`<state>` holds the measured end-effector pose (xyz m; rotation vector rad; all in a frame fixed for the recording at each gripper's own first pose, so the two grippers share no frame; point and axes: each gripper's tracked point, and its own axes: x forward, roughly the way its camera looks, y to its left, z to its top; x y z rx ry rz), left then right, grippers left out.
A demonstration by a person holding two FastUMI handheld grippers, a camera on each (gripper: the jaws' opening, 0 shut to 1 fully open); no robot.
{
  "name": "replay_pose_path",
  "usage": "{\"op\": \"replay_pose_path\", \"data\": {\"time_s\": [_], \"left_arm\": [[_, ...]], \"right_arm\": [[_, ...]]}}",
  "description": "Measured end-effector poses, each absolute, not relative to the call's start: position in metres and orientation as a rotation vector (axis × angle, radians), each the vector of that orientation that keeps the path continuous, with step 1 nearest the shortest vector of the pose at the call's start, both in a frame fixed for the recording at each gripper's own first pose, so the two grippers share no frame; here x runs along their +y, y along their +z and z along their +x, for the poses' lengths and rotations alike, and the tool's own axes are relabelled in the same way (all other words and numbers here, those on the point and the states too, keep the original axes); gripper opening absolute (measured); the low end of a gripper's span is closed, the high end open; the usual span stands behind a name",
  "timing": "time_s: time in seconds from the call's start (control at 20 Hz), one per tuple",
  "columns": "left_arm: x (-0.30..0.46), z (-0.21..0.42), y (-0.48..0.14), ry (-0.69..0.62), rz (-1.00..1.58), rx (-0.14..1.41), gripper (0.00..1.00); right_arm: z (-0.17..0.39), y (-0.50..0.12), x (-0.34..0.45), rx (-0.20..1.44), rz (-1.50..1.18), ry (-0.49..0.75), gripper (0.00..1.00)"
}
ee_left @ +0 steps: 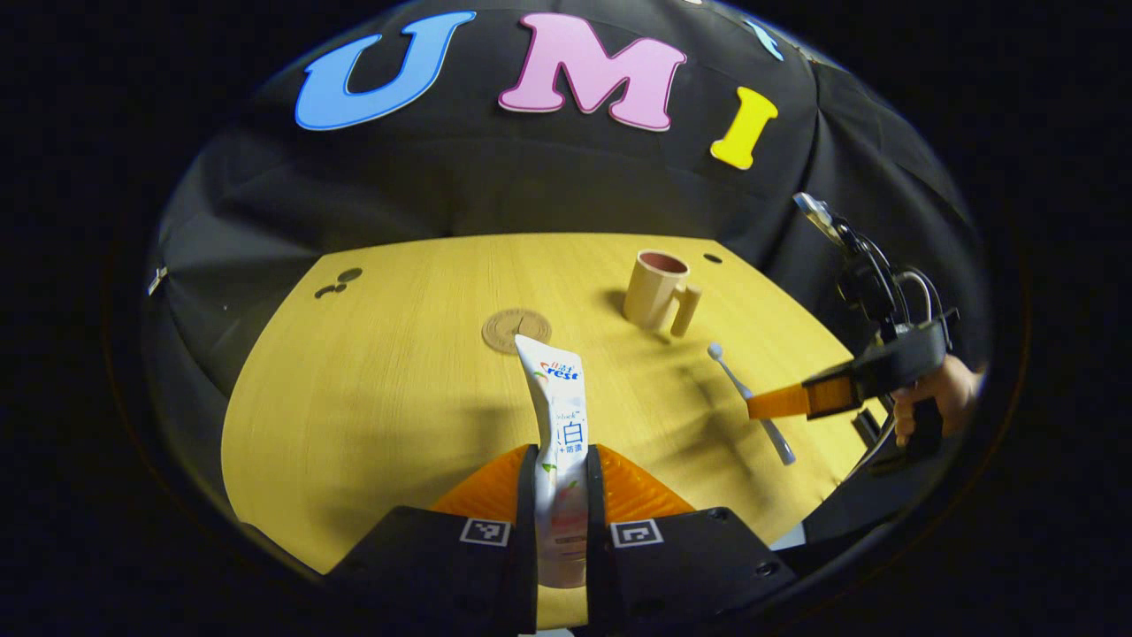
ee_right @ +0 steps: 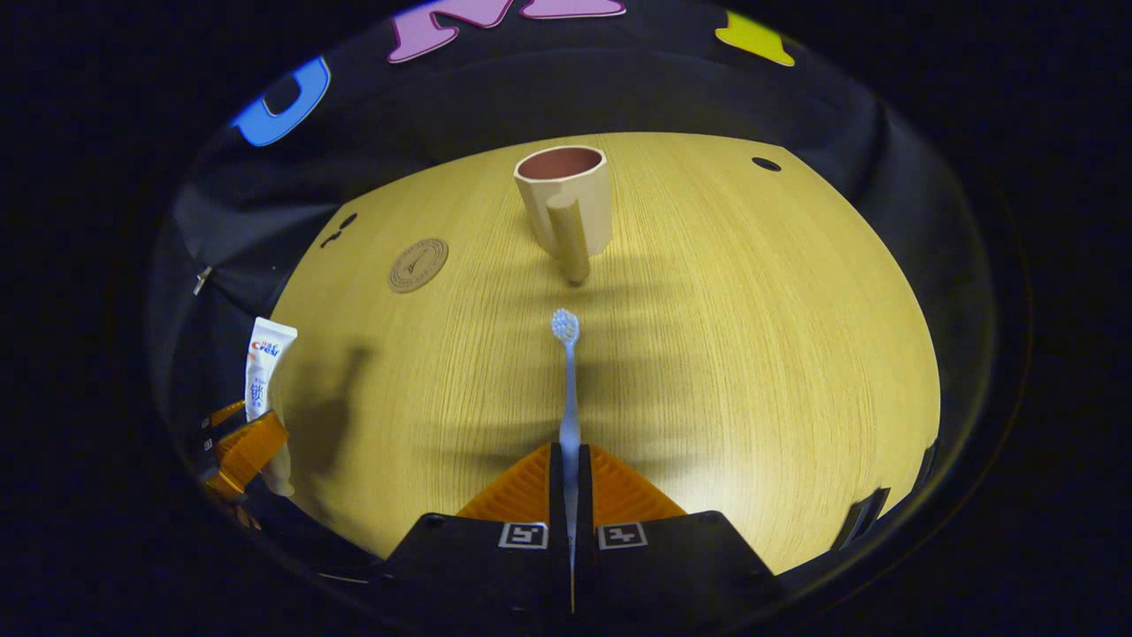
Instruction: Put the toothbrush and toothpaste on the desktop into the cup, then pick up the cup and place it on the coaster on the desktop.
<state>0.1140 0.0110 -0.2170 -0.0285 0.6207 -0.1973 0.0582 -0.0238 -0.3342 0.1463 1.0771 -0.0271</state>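
Toothpaste tube (ee_left: 560, 416), one only, stands clamped between the two orange fingers of the left gripper (ee_left: 562, 478); both pads press its lower part, and its crimped end points up and away over the wooden desktop (ee_left: 371, 380). In the right gripper view the same tube (ee_right: 263, 363) shows at the far left, held clear of the table in those orange fingers.

One toothbrush (ee_right: 567, 389) is pinched in the right gripper (ee_right: 567, 482), whose fingers close on the handle with the bristled head pointing toward the cup. In the left gripper view the right gripper (ee_left: 783, 402) comes in from the right edge, a hand (ee_left: 937, 394) behind it, and the toothbrush (ee_left: 752, 402) slants beneath it, near the desktop; whether it touches the wood I cannot tell.

One beige cup (ee_right: 566, 199) stands upright toward the far side of the desktop, its handle turned toward the right gripper. One round brown coaster (ee_right: 417, 264) lies flat to its left, well apart from it and bare.
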Motion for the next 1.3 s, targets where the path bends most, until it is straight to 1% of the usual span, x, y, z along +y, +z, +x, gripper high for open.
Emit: {"op": "replay_pose_path", "data": {"time_s": [0.4,0.5,0.65,0.9,1.1,1.3], "left_arm": [[-0.045,0.204,-0.143,-0.19,-0.061,0.435,0.27],[-0.074,0.253,-0.11,-0.204,-0.062,0.32,0.27],[-0.1,0.3,-0.091,-0.208,-0.076,0.245,0.27],[-0.143,0.358,-0.085,-0.251,-0.06,0.173,0.27],[-0.168,0.388,-0.101,-0.288,-0.068,0.153,0.27],[-0.178,0.413,-0.123,-0.306,-0.061,0.124,0.28]], "right_arm": [[0.094,-0.279,-0.075,0.933,0.265,0.011,0.06],[0.108,-0.259,-0.094,0.879,0.253,0.059,0.06],[0.118,-0.246,-0.107,0.851,0.274,0.093,0.06],[0.127,-0.251,-0.135,0.872,0.32,0.085,0.06],[0.122,-0.258,-0.152,0.893,0.317,0.07,0.06],[0.115,-0.268,-0.158,0.929,0.306,0.059,0.06]]}}
